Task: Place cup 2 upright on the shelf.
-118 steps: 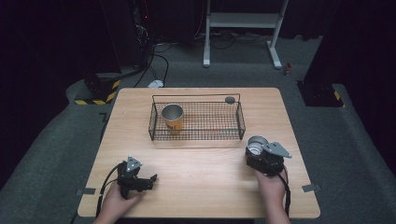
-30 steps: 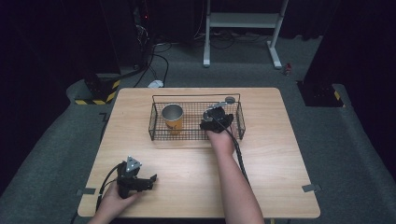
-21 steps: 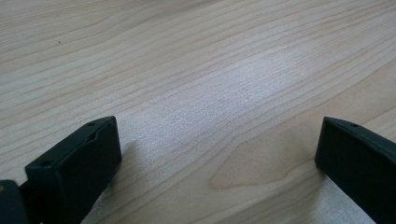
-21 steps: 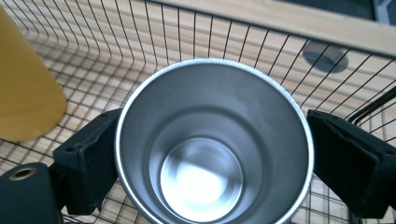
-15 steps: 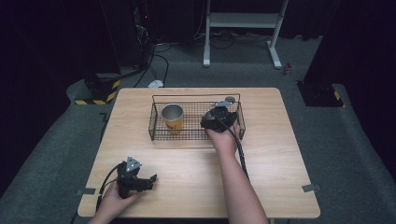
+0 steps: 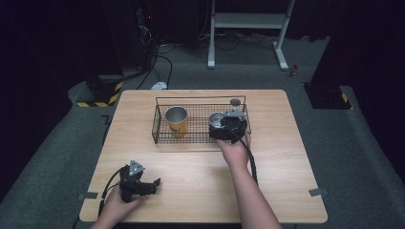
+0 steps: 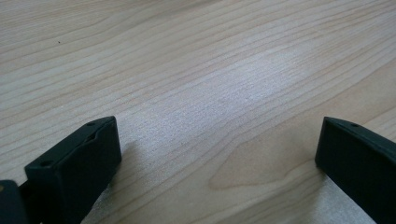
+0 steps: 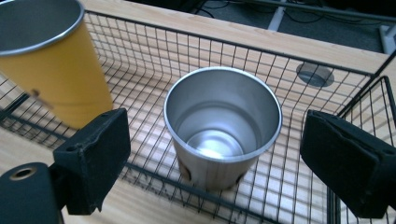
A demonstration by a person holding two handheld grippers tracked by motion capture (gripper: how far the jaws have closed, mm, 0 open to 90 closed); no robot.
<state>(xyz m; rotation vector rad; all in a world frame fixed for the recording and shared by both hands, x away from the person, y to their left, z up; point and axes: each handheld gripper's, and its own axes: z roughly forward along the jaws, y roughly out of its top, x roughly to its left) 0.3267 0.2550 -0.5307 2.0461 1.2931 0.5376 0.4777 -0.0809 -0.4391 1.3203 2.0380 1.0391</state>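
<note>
Where the right gripper [image 6: 228, 128] was closed on the silver cup [image 8: 223, 125] a moment ago, its jaws are now spread wide — the cup is left upright in the wire basket [image 6: 160, 119], beside the yellow cup [image 6: 176, 120]. The left gripper [image 6: 136, 183] is rested on the table [image 7: 196, 70], jaws wide, nothing held.
</note>
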